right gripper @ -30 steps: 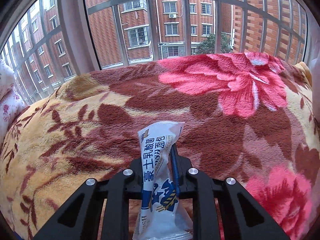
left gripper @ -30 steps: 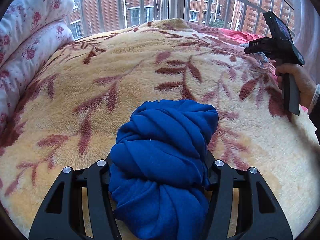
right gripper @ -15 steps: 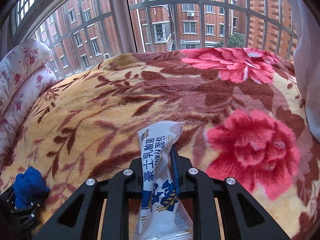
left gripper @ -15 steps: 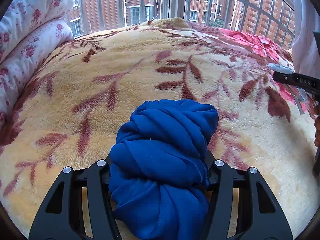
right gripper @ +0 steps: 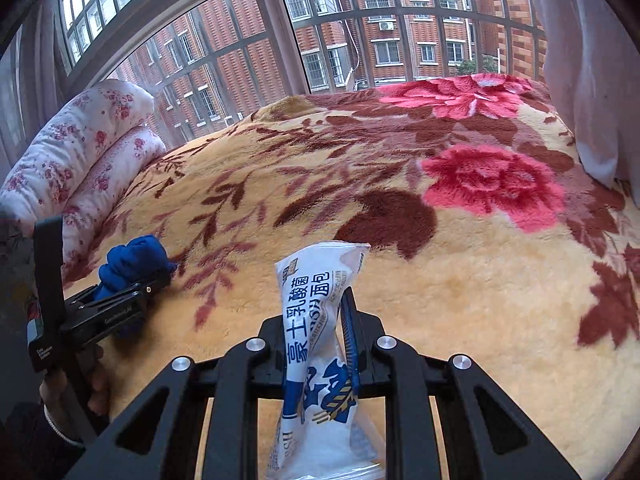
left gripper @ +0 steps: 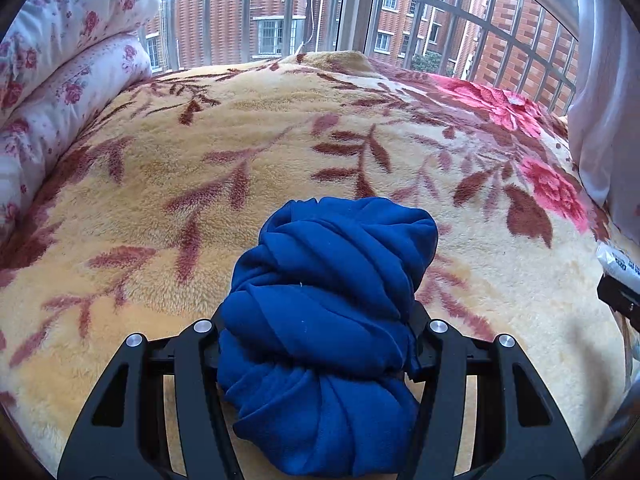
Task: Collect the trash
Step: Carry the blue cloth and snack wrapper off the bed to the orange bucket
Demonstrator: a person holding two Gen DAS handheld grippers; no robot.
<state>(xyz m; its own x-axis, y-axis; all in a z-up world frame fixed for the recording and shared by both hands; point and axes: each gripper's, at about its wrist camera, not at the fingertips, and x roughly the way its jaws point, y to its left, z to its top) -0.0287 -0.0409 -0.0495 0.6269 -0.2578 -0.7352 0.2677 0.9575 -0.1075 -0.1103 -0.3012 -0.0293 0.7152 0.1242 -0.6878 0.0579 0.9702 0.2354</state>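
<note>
A bed is filling both views, covered by a plush fleece blanket in cream-yellow, its deep pile printed with maroon leaf sprays and large pink-red roses toward the right side. Along the left edge a rolled quilt in white cotton with small red flowers is lying against the barred window, through which red-brick apartment blocks are showing; a pale curtain is hanging at the right. The left tongs are pinching a blue cloth bundle, a soft matte fabric twisted into thick rounded folds, just above the blanket. The right tongs are pressing together on a bread wrapper, a glossy, crinkled white plastic bag with blue printed characters, standing upright between the black fingers over the bed.
</note>
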